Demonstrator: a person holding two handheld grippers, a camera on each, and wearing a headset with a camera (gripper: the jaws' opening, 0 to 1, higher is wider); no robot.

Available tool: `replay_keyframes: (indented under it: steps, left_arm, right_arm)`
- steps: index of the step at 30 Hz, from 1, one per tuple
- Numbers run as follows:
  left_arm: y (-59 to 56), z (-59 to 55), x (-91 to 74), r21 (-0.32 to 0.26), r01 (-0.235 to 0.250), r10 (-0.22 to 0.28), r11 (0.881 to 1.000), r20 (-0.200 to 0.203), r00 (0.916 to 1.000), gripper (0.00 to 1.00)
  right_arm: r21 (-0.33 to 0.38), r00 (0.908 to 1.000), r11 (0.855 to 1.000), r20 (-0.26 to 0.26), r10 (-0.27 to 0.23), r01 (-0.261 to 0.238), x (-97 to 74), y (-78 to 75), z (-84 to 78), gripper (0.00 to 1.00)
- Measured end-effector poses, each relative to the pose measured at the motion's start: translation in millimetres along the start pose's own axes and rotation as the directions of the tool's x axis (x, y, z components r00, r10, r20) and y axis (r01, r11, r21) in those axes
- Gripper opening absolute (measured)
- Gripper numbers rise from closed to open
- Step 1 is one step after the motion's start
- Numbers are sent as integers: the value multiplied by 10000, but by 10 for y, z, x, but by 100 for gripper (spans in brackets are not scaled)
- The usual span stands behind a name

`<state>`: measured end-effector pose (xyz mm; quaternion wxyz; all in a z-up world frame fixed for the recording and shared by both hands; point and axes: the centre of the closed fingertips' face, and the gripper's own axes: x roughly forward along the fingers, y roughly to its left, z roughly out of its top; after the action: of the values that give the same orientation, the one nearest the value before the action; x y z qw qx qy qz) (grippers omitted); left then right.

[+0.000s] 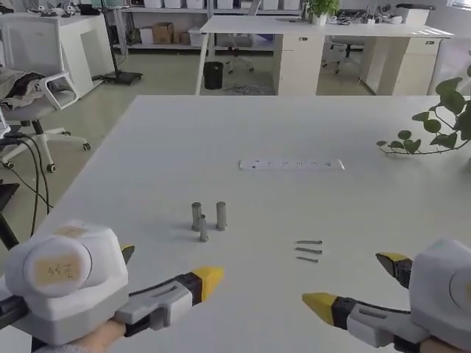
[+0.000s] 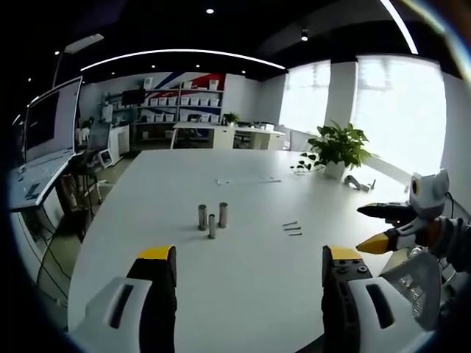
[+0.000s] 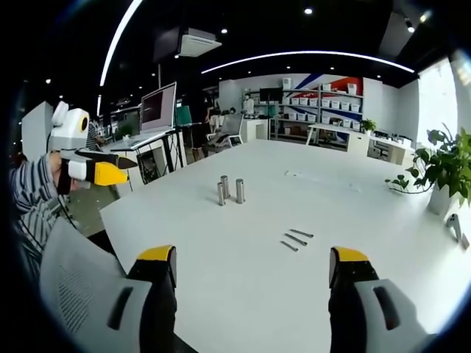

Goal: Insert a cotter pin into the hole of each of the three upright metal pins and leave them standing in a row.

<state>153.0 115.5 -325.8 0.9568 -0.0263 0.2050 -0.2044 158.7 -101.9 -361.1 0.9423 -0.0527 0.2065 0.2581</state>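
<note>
Left gripper [image 1: 168, 266] and right gripper [image 1: 353, 281], each with its yellow-tipped jaws spread wide and holding nothing, above the near part of the white table [image 1: 257, 125]. Ahead of the left gripper stand the three metal pins [image 1: 203, 229]: short, dull grey cylinders, upright, bunched in a tight triangle with two behind and one in front. Ahead of the right gripper and slightly to its left lie the three cotter pins [image 1: 308, 250]: thin grey slivers, flat, parallel, one behind another. Both groups sit well apart from the jaws.
</note>
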Motion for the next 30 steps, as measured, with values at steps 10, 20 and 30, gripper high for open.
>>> replay_keyframes:
  steps: [10, 20, 30]
  left_arm:
    - [212, -41, 287, 444, 233, -222, 9987, -245, 9995, 62]
    - [427, -54, 778, 780, 625, -611, 9950, -202, 9979, 45]
    - [597, 8, 1281, 1397, 634, -569, 9882, -501, 9971, 34]
  right_arm:
    - [-110, 9999, 9999, 138, -52, 54, 0, -1, 27, 79]
    - [313, 10000, 9995, 6, 69, -69, 54, 4, 12, 74]
    - [778, 9999, 9970, -133, 21, -10, 201, -73, -5, 68]
